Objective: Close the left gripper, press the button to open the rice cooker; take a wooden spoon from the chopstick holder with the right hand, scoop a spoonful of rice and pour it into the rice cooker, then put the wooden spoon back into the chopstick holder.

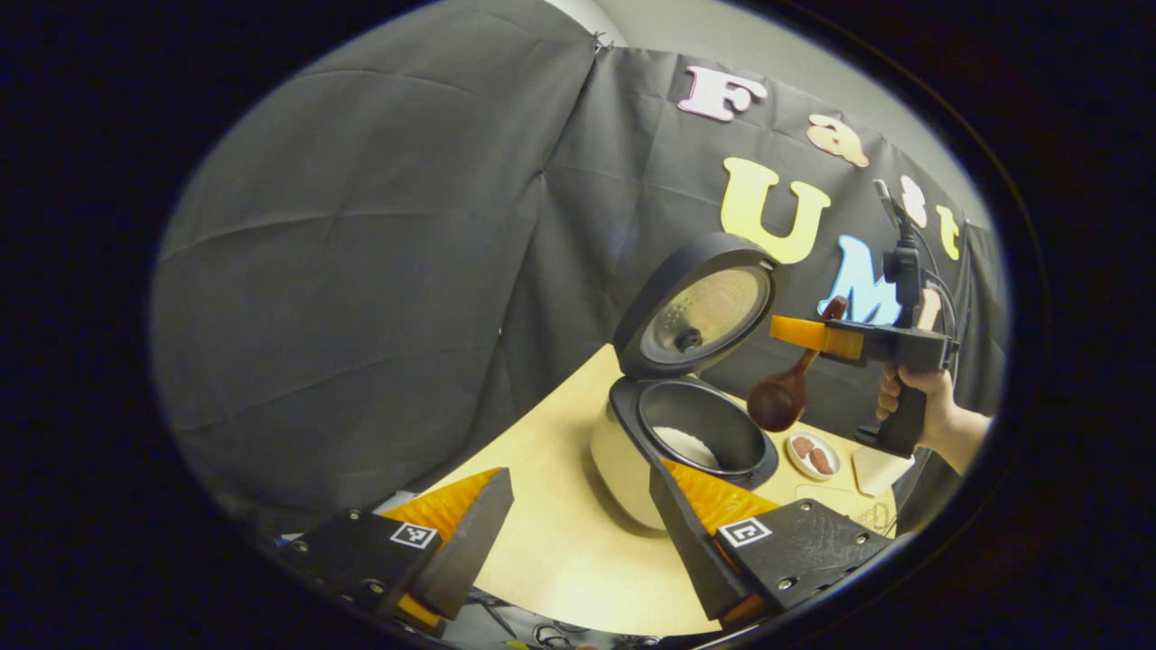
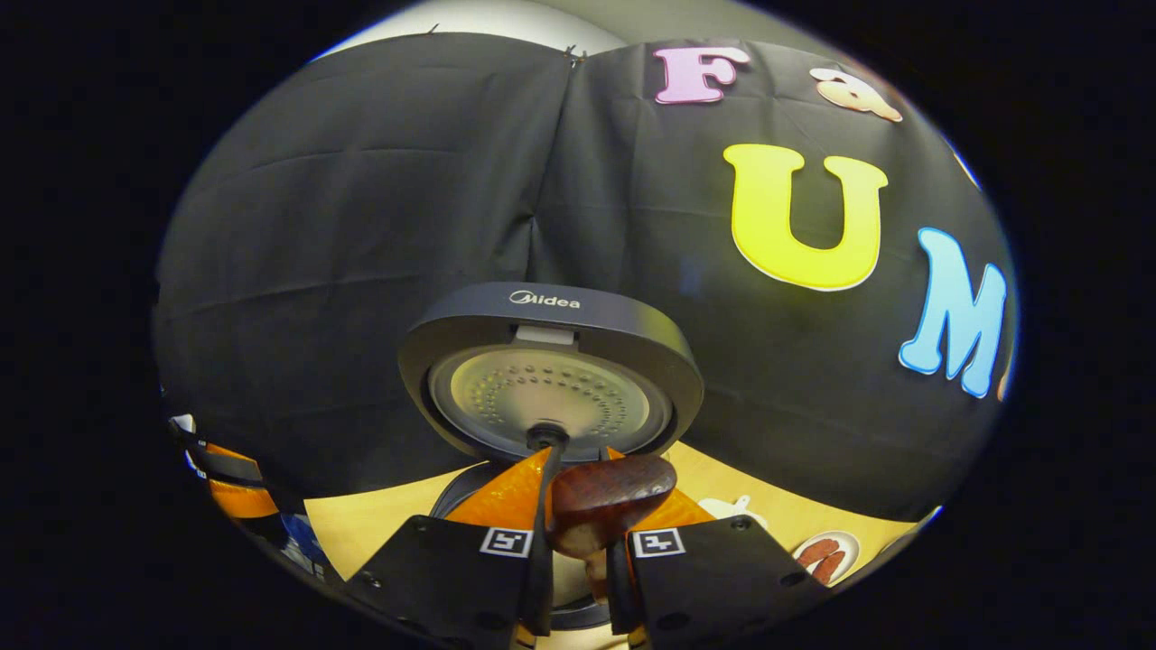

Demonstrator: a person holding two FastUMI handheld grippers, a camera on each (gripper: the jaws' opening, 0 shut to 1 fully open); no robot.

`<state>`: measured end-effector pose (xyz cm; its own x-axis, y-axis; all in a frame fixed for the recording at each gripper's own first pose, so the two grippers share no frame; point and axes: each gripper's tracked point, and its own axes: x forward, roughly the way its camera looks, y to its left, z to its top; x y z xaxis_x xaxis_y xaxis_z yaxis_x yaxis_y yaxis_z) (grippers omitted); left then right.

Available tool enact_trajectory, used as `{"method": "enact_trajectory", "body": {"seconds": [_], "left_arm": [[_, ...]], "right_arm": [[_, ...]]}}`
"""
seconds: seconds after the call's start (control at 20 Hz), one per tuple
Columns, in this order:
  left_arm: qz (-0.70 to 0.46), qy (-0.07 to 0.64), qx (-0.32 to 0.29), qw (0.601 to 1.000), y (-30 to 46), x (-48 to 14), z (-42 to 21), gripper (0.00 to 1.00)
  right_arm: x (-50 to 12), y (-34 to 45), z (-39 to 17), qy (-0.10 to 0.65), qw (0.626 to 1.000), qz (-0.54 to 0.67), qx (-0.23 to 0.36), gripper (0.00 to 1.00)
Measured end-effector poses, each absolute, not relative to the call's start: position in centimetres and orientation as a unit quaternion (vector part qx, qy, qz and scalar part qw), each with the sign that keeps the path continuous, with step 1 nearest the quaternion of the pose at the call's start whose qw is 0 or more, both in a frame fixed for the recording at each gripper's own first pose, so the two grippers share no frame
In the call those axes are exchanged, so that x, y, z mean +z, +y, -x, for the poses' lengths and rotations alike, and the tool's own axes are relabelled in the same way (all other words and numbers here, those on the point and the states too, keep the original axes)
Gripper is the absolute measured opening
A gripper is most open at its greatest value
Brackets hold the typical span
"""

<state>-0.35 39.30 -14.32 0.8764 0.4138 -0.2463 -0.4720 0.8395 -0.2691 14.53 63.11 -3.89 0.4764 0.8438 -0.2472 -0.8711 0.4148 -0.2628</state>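
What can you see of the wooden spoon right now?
The wooden spoon is dark reddish-brown, glossy wood with a round bowl and slim handle. The right gripper is shut on its handle, held by a hand. It hangs tilted, bowl down, above the open rice cooker, beside the raised lid. In the right gripper view its bowl sticks out between the fingers. Whether it holds rice can't be told.

The left gripper view sits low over the pale wooden table (image 1: 551, 542), looking up and across at the cream rice cooker with its dark raised lid (image 1: 691, 361) at about two o'clock, a little way off. The right gripper view looks from close, straight at the same lid's underside (image 2: 551, 379) at twelve o'clock. Both share the cooker, the table and the small white dish of reddish pieces (image 1: 813, 454) (image 2: 824, 555).
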Motion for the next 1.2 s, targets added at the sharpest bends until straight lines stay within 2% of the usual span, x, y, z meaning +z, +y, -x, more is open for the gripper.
{"method": "enact_trajectory", "body": {"seconds": [0.2, 0.45, 0.5, 0.6, 0.7, 0.75, 0.85, 0.95, 1.2], "left_arm": [[0.162, 0.096, 0.207, 0.960, 38.5, -14.9, -1.5, 0.97], [0.143, 0.093, 0.172, 0.970, 35.7, -13.3, -5.0, 0.97], [0.139, 0.092, 0.164, 0.972, 34.9, -12.8, -5.6, 0.97], [0.126, 0.090, 0.147, 0.977, 32.9, -11.9, -7.1, 0.97], [0.108, 0.093, 0.132, 0.981, 30.4, -11.2, -8.3, 0.96], [0.101, 0.093, 0.125, 0.983, 29.0, -11.1, -9.1, 0.96], [0.093, 0.092, 0.116, 0.985, 26.1, -10.4, -9.9, 0.96], [0.093, 0.092, 0.113, 0.985, 23.2, -10.3, -10.7, 0.96], [0.087, 0.104, 0.100, 0.986, 15.1, -11.5, -12.9, 0.97]], "right_arm": [[-2.8, 60.9, -14.4, 0.037, 0.849, 0.177, 0.496, 0.26], [1.2, 55.7, -14.8, -0.010, 0.865, 0.184, 0.467, 0.26], [1.6, 54.4, -15.1, -0.014, 0.869, 0.184, 0.460, 0.22], [2.5, 51.5, -15.5, -0.022, 0.876, 0.169, 0.450, 0.26], [2.4, 48.4, -16.5, -0.017, 0.884, 0.157, 0.439, 0.23], [2.0, 46.3, -17.1, -0.011, 0.889, 0.153, 0.431, 0.26], [1.7, 42.1, -18.2, 0.000, 0.900, 0.144, 0.412, 0.23], [1.2, 37.9, -19.5, 0.011, 0.909, 0.136, 0.395, 0.26], [0.1, 27.8, -22.8, 0.034, 0.933, 0.104, 0.343, 0.26]]}}
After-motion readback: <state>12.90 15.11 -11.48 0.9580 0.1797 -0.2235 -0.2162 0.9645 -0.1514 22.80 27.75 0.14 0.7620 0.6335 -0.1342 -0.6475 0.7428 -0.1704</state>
